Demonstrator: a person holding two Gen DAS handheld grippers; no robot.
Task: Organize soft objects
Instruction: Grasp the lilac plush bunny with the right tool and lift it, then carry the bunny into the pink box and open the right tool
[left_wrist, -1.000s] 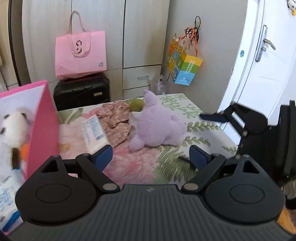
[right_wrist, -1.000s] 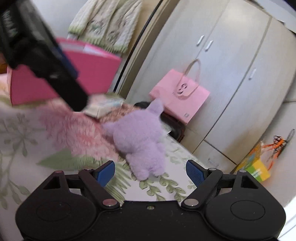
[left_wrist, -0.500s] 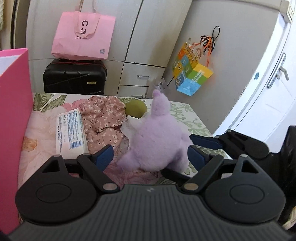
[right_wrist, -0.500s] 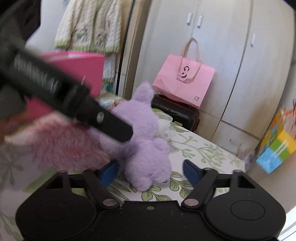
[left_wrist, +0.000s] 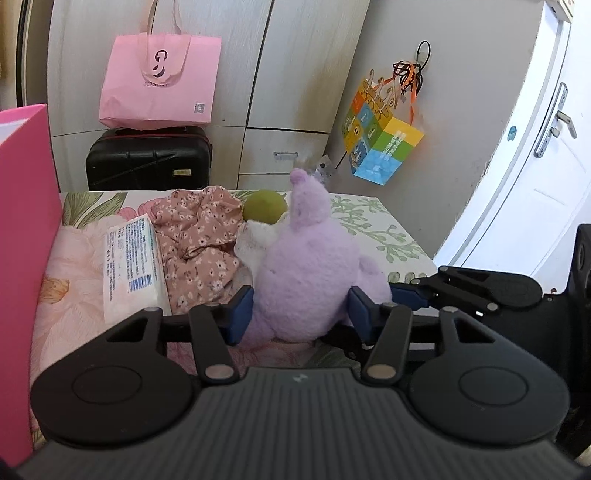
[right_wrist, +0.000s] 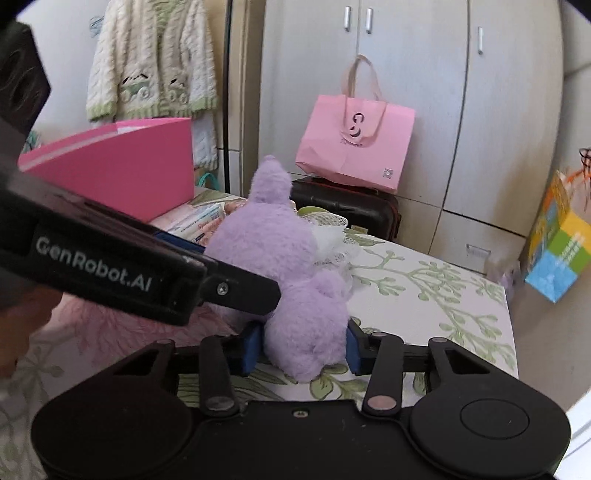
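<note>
1. The left gripper (left_wrist: 301, 309) has just been closing, and its blue pads (left_wrist: 242, 308) now press into the lower body of the purple plush toy (left_wrist: 310, 266), one on each side.
2. The right gripper (right_wrist: 301, 345) has likewise just been closing; it pinches a lower limb of the same toy, seemingly a foot, though the fur hides the exact contact.
3. The toy sits upright on the floral bedspread (left_wrist: 369, 225), near its corner, with both grippers at its base.
4. Just beyond the toy lie a white lacy piece (left_wrist: 255, 240), a green ball (left_wrist: 264, 210) and a crumpled floral garment (left_wrist: 199, 240).
5. A wrapped tissue pack (left_wrist: 131, 266) lies beside the garment, and a pink open box (left_wrist: 22, 236) stands at the left.
</note>
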